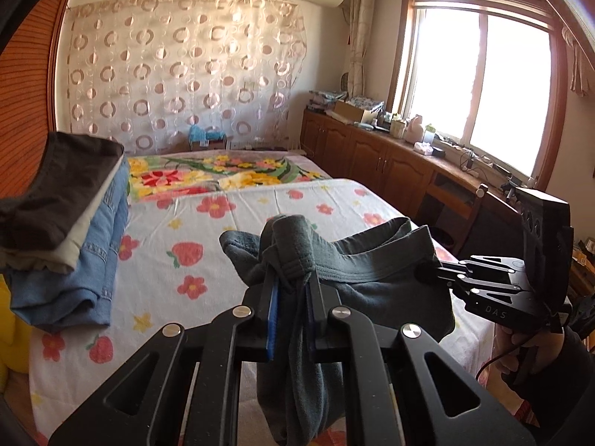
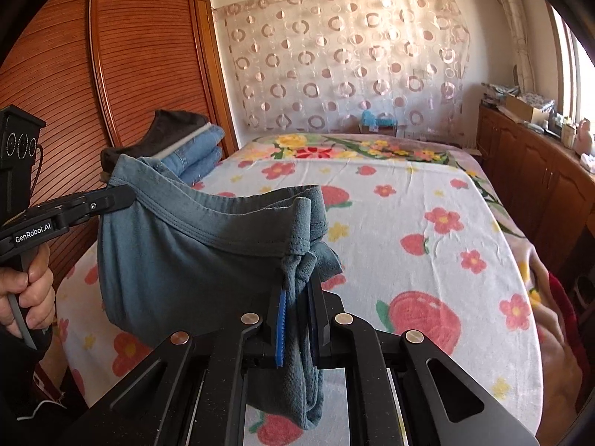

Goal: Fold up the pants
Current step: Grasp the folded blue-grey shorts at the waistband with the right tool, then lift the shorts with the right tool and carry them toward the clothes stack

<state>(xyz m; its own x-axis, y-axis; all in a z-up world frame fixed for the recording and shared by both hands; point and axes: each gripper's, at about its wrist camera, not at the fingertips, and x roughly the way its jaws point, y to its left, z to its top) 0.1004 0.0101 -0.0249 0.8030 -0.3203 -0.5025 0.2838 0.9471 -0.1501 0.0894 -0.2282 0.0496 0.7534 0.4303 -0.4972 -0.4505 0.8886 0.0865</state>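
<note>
Grey-blue pants (image 2: 178, 252) lifted above bed (image 2: 409, 223), waistband stretched between both tools. Left hand-held gripper (image 1: 290, 282) clamped on one waistband end, right hand-held gripper (image 2: 301, 278) clamped on other, likely spreading garment for folding. Folded clothes stack (image 1: 70, 223) at bed's far left corner.

The left gripper (image 1: 290, 290) has its jaws clamped on bunched grey-green pants (image 1: 372, 260), held above the flowered bed (image 1: 230, 245). At right, the right gripper (image 1: 424, 273) grips the waistband. Folded clothes (image 1: 67, 230) are stacked at left.
</note>
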